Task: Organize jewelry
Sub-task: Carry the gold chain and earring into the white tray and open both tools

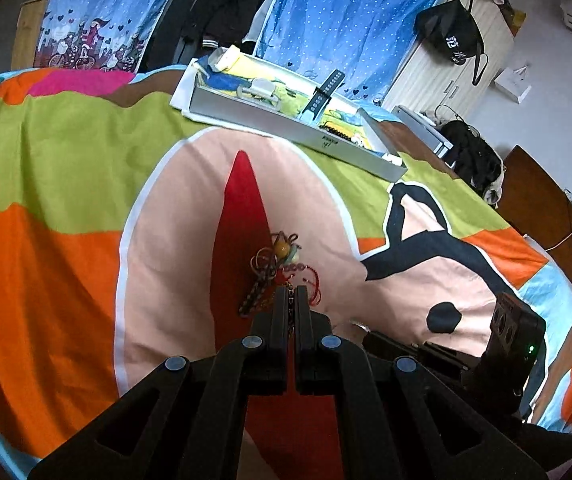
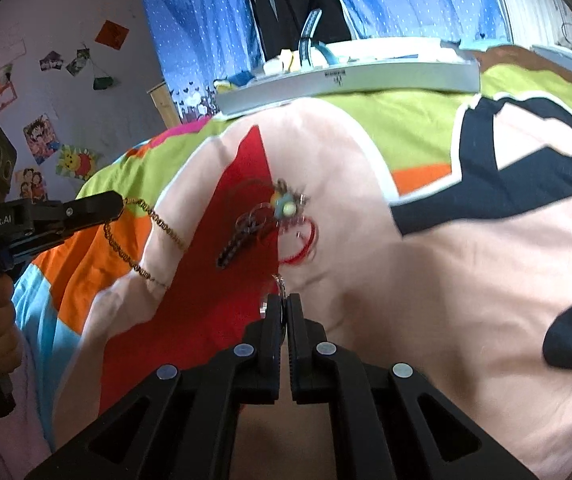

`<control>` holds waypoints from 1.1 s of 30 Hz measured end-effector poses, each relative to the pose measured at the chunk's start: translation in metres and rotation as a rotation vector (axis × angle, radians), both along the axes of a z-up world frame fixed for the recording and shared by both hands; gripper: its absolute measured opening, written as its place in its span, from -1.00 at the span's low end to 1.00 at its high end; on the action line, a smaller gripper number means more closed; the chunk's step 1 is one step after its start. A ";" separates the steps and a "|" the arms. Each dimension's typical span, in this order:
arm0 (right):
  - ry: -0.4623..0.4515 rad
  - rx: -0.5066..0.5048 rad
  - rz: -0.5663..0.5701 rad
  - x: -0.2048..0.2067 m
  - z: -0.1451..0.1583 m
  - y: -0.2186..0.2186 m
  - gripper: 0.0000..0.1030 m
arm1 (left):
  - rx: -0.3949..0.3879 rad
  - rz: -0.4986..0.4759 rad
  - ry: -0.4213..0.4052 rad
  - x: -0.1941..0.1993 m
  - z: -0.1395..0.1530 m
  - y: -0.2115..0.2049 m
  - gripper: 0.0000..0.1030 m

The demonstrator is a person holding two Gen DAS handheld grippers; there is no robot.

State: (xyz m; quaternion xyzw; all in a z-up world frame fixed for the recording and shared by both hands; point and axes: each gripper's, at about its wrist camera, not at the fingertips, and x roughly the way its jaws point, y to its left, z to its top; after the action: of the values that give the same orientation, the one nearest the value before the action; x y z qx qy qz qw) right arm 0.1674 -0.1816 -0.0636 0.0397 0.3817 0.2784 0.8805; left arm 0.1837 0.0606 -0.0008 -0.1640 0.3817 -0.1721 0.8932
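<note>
Bedspread (image 1: 66, 184) orange, green, peach, red blocks; curtain (image 1: 346, 20) blue, white-dotted; tray (image 1: 286, 124) grey; claws black

Left gripper (image 1: 292, 292) fingers clamped; right gripper (image 2: 285, 300) fingers clamped, both low.

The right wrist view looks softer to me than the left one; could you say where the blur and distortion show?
Right wrist view: the jewelry pile is smeared by motion blur, and the white tray bows with fisheye curvature. Left wrist view: the jewelry pile is sharper, and the frame corners fall into black vignette.
</note>
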 end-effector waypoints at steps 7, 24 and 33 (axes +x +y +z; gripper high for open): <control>-0.050 -0.019 0.012 0.020 0.013 0.000 -0.94 | -0.004 0.002 -0.015 0.015 0.016 -0.001 -0.99; -0.288 0.032 -0.027 0.149 0.126 0.001 -0.94 | 0.042 0.041 -0.223 0.132 0.117 -0.006 -0.99; -0.203 0.077 -0.099 0.204 0.097 0.009 -0.94 | 0.061 0.157 -0.217 0.209 0.103 0.002 -0.99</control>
State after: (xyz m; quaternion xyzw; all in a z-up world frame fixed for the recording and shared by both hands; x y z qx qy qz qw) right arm 0.3716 -0.1727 0.0336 0.0639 0.2774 0.2513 0.9251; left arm 0.3927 0.0624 0.1020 -0.1466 0.2741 -0.1069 0.9444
